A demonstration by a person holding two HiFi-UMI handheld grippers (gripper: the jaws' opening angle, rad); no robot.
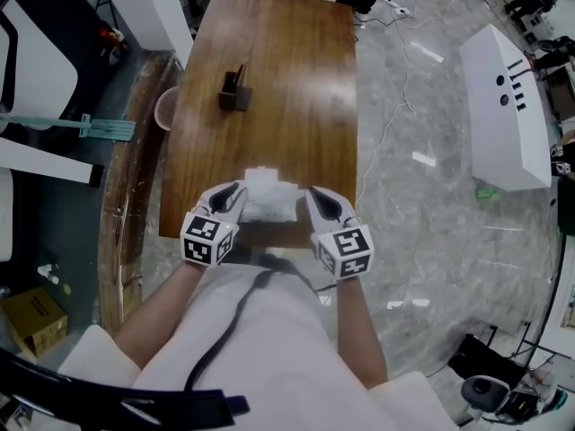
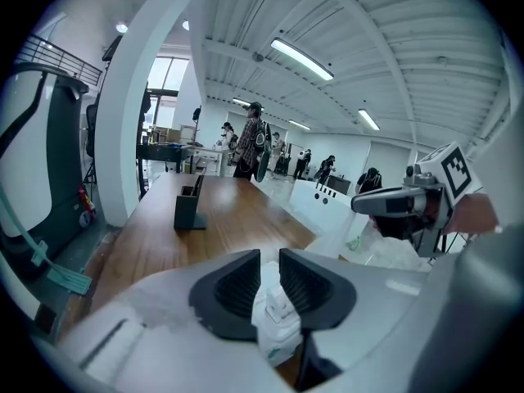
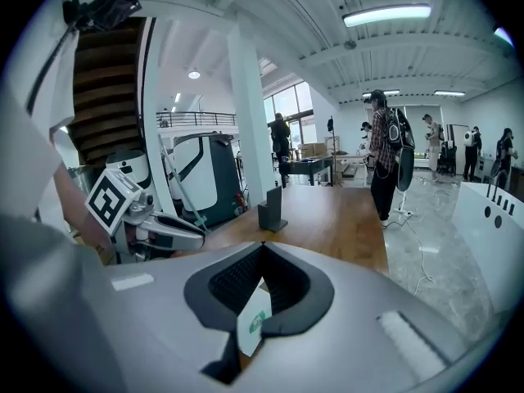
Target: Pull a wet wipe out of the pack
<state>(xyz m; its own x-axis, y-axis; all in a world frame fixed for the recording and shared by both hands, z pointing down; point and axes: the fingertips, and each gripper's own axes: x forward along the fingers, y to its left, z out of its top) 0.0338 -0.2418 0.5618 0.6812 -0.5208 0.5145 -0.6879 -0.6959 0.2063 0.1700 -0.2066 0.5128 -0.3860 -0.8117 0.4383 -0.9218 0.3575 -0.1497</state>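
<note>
A white wet wipe pack (image 1: 268, 200) hangs between my two grippers, just above the near edge of the wooden table (image 1: 287, 79). The left gripper (image 1: 235, 193) is shut on its left end; in the left gripper view the crumpled white pack (image 2: 275, 309) sits pinched between the dark pads (image 2: 233, 289) of that gripper (image 2: 270, 260). On the other side, the right gripper (image 1: 314, 196) is shut on the pack's right edge. The right gripper view shows a thin white flap with a green mark (image 3: 255, 322) caught in this gripper's (image 3: 262, 256) closed jaws. Each gripper shows in the other's view: right (image 2: 385, 205), left (image 3: 176, 232).
A dark upright holder (image 1: 235, 92) stands mid-table, also seen ahead of both grippers (image 2: 190, 207) (image 3: 272, 207). A pink basket (image 1: 166, 108) sits off the table's left edge. A white cabinet (image 1: 503, 106) and a cable (image 1: 391, 119) lie on the floor to the right. People stand far behind.
</note>
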